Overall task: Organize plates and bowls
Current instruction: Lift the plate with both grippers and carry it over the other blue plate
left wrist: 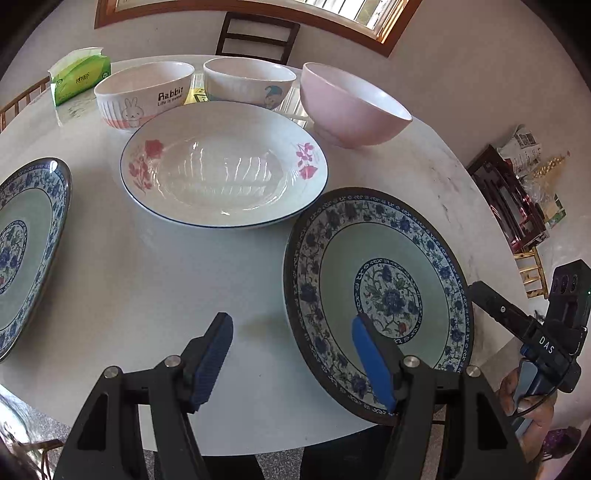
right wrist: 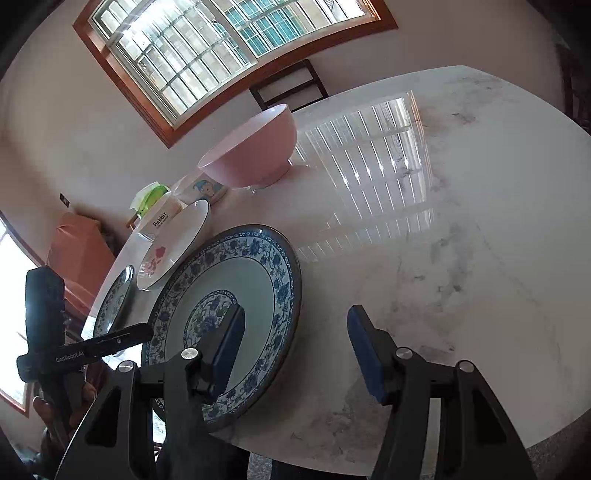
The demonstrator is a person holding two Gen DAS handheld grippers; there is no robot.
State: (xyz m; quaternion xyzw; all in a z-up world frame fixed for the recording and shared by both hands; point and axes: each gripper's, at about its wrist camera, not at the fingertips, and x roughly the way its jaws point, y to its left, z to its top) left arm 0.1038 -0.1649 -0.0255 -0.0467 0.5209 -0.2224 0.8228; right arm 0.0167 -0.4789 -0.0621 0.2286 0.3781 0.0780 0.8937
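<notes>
A blue floral plate (left wrist: 376, 295) lies at the table's near right edge; it also shows in the right wrist view (right wrist: 236, 295). My left gripper (left wrist: 291, 328) is open, its right finger over that plate's rim, holding nothing. My right gripper (right wrist: 295, 325) is open, its left finger over the same plate. A second blue floral plate (left wrist: 26, 251) lies at the left. A white plate with red flowers (left wrist: 221, 170) lies in the middle. Behind it stand a Rabbit bowl (left wrist: 144, 94), a white cartoon bowl (left wrist: 249, 83) and a pink bowl (left wrist: 351, 107).
A green tissue pack (left wrist: 79, 75) sits at the table's far left. A dark chair (left wrist: 258, 35) stands behind the round white marble table (right wrist: 461, 221). Clutter (left wrist: 517, 192) lies on the floor to the right. The right gripper's body (left wrist: 546, 332) is beside the table edge.
</notes>
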